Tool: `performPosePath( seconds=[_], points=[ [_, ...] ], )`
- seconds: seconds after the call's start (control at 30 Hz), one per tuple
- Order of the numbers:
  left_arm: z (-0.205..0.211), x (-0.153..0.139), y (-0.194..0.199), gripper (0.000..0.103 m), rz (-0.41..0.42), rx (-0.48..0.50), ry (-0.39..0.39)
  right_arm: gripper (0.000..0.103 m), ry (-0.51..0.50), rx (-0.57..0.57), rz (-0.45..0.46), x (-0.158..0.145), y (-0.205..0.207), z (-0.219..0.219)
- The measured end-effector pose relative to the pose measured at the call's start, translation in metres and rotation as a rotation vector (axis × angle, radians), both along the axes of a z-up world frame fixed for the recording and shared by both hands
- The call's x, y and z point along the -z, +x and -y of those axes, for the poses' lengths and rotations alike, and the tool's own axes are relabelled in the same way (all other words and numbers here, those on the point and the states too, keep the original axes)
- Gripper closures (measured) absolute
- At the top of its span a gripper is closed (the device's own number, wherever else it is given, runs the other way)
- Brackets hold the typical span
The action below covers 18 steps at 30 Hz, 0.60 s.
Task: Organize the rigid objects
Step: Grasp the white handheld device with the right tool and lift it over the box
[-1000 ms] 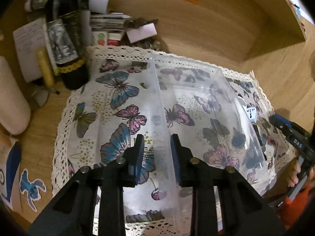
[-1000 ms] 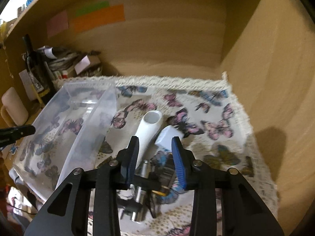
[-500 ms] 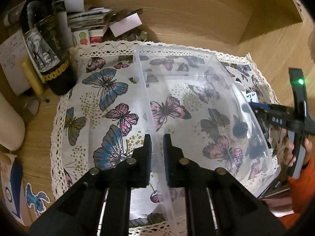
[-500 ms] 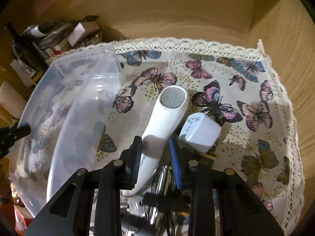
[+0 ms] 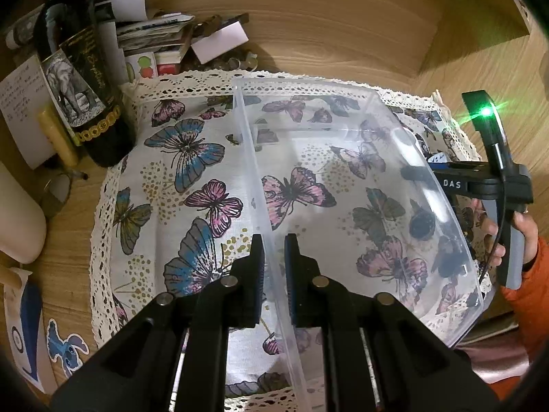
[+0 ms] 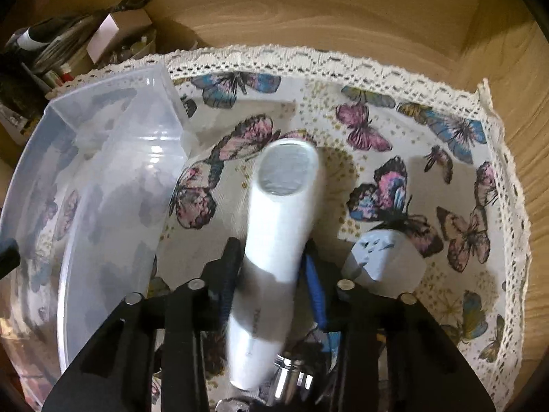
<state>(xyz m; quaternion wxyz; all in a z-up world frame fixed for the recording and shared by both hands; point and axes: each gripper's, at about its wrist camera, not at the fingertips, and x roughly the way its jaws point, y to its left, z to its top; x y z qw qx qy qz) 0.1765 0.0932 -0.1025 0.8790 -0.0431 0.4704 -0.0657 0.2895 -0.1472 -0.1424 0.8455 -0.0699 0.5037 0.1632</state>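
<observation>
The right gripper (image 6: 271,271) fingers pinch the white handheld device (image 6: 274,240) lengthwise; the clear bin (image 6: 103,206) sits just left (left gripper (image 5: 273,267) fingers pinch its wall).

My left gripper (image 5: 274,257): black, blue pads, silver pivot screws. Right gripper (image 6: 271,267) same; grey handle, green LED, "DAS" mark, black cable, orange sleeve.

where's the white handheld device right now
In the right wrist view the white handheld device sits between the right claw's fingers, over the butterfly cloth, with the clear bin left and a white adapter right.
</observation>
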Motion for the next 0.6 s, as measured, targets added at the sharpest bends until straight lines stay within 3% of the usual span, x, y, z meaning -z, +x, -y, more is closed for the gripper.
performPosePath(
  seconds=[0.37, 0.6],
  points=[
    [0.001, 0.0, 0.0, 0.091, 0.005, -0.004, 0.005, 0.075, 0.065, -0.004, 0.169, -0.048, -0.041, 0.023],
    [0.0, 0.001, -0.002, 0.091, 0.012, -0.012, 0.002, 0.075, 0.131, -0.076, 0.296, -0.086, -0.072, 0.0]
  ],
)
